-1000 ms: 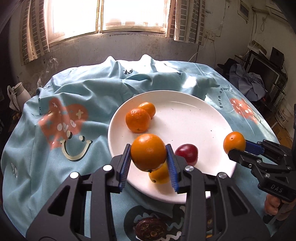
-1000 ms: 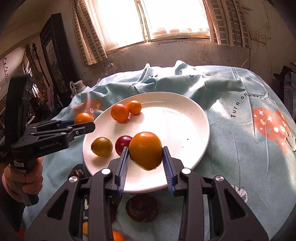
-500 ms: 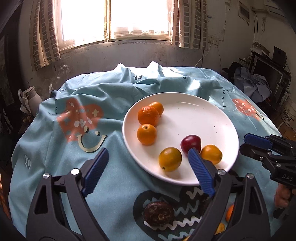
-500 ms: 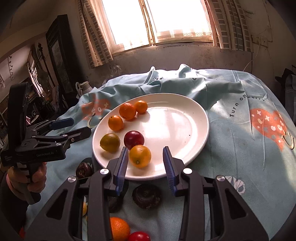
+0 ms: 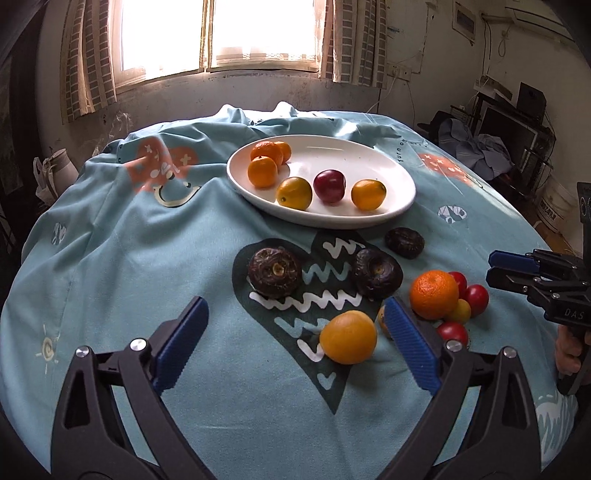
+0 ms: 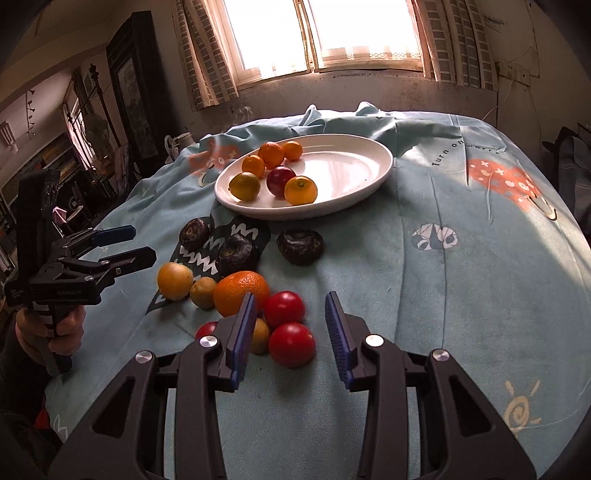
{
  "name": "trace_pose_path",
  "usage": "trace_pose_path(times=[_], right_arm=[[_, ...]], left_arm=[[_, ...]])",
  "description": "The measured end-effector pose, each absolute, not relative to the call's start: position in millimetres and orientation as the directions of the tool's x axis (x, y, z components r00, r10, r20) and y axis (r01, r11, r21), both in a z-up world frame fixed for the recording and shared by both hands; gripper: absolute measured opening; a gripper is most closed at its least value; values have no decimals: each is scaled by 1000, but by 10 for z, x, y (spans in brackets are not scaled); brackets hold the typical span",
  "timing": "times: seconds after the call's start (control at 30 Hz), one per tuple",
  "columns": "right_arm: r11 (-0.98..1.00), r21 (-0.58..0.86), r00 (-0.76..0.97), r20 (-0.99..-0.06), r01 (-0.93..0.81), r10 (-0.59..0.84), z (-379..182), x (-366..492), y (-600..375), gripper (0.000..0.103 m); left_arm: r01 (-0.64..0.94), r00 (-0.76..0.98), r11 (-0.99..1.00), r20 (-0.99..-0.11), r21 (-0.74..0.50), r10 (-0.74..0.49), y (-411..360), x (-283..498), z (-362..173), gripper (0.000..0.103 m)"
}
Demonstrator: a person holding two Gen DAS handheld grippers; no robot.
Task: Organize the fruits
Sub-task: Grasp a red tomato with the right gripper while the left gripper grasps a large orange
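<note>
A white plate point(image 5: 391, 173) point(image 6: 369, 166) holds several oranges and one dark red fruit point(image 5: 329, 185). On the blue cloth nearer me lie an orange point(image 5: 348, 336) point(image 6: 174, 280), a big orange point(image 5: 434, 294) point(image 6: 241, 292), red fruits point(image 6: 291, 344) and three dark brown fruits point(image 5: 274, 271). My left gripper point(image 5: 295, 336) is open and empty, the orange between its fingers' line. My right gripper point(image 6: 290, 332) is open and empty above the red fruits.
The round table is draped in a blue printed cloth point(image 5: 129, 240). A window point(image 5: 221, 33) lies behind. Furniture and clothes point(image 5: 480, 144) stand at the right, shelves point(image 6: 55, 166) at the left.
Both grippers let go of their oranges onto the plate, opened, and drew back toward me. The loose fruits on the cloth have come into view.
</note>
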State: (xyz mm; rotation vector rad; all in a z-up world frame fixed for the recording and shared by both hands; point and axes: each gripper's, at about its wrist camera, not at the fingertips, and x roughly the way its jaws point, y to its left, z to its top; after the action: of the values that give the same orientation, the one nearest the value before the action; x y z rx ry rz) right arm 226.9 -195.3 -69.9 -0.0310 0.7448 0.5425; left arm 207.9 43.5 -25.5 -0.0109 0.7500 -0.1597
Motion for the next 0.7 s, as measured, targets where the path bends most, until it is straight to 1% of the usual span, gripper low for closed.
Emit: trace_pose_path(times=[0.07, 0.17, 0.3, 0.7], right_arm=[[878, 125, 617, -666, -463, 420, -724, 2253, -1952, 39], [866, 140, 577, -693, -480, 432, -786, 2268, -1937, 39], [864, 125, 547, -727, -487, 414, -876, 2272, -1896, 39], [855, 121, 525, -743, -505, 415, -940, 2272, -1850, 36]], left_arm=[[137, 716, 988, -683, -66, -145, 437, 2068, -278, 98], [135, 713, 989, -687, -60, -139, 437, 2067, -293, 98], [129, 718, 990, -683, -55, -132, 435, 2065, -280, 98], [132, 717, 990, -684, -57, -134, 424, 2061, -283, 98]])
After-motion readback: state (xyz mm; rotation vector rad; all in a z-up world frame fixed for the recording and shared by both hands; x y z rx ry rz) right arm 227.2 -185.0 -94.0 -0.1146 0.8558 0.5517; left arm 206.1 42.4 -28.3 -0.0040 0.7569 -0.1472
